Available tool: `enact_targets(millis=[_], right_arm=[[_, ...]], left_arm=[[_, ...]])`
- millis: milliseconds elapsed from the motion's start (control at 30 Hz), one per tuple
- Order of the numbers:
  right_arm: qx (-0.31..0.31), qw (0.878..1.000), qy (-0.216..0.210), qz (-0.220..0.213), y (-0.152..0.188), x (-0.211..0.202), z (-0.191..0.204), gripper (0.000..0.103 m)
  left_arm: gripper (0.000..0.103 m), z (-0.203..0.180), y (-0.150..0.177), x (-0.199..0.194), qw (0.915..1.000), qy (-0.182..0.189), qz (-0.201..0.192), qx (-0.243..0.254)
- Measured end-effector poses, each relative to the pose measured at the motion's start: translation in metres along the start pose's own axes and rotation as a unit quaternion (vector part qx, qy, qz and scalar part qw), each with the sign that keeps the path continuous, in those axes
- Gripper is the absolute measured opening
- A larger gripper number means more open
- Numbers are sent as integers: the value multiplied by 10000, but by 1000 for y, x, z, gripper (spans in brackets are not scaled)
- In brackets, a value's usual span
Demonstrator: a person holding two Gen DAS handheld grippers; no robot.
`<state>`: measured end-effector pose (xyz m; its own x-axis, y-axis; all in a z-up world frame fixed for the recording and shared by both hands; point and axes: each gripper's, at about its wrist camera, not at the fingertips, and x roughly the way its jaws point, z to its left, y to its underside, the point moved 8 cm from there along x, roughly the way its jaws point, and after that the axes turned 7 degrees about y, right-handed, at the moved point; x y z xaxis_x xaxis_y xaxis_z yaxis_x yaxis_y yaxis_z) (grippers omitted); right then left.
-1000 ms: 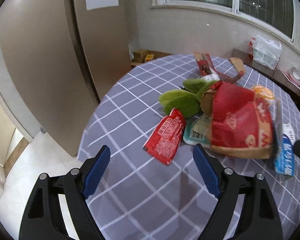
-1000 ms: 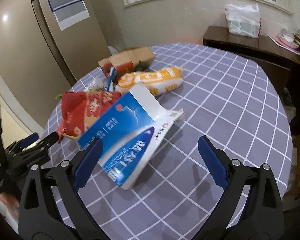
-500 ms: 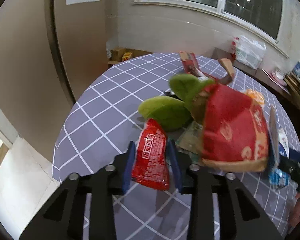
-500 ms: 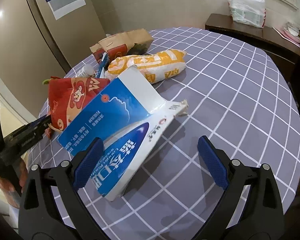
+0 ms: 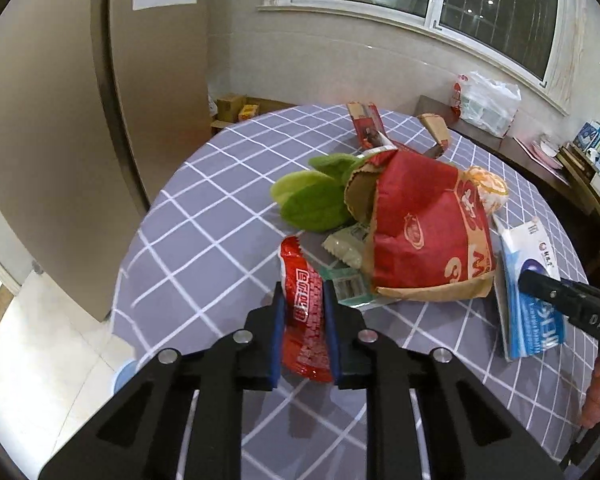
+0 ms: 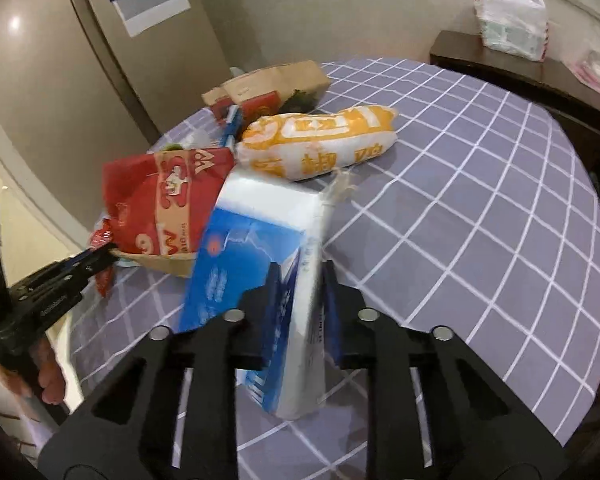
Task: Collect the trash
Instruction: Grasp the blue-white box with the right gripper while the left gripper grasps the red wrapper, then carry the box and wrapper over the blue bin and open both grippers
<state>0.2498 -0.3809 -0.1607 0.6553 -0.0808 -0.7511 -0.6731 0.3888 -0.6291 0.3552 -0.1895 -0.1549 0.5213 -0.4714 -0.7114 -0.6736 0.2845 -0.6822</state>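
A red snack wrapper [image 5: 305, 320] lies on the grey checked tablecloth [image 5: 204, 248], and my left gripper [image 5: 302, 292] is closing on it, its blue pads pressing both sides. My right gripper [image 6: 300, 276] is shut on a blue-and-white carton [image 6: 252, 248], which stands tilted on edge; the left wrist view shows that carton [image 5: 536, 320] at the right. Between them lies a red paper bag [image 5: 424, 232], with green leaves [image 5: 312, 200] behind it.
A yellow-and-white bag [image 6: 320, 144] and an open cardboard box [image 6: 276, 80] lie farther back on the round table. A white plastic bag [image 6: 512, 20] sits on a dark sideboard by the wall. The table's near edge drops to a tiled floor [image 5: 40, 360].
Both grippers went from wide open to closed: the left on the red wrapper, the right on the blue-and-white carton, which now stands more on edge.
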Motion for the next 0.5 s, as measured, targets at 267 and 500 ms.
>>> enact_targets(millis=[267, 500], right_arm=[[103, 9997, 23, -232, -4, -22, 2, 20], [-179, 9987, -101, -458, -13, -42, 34, 20]], left_arm=[[17, 10, 4, -25, 9998, -33, -192, -52], [17, 29, 8, -52, 9990, -200, -377, -131]])
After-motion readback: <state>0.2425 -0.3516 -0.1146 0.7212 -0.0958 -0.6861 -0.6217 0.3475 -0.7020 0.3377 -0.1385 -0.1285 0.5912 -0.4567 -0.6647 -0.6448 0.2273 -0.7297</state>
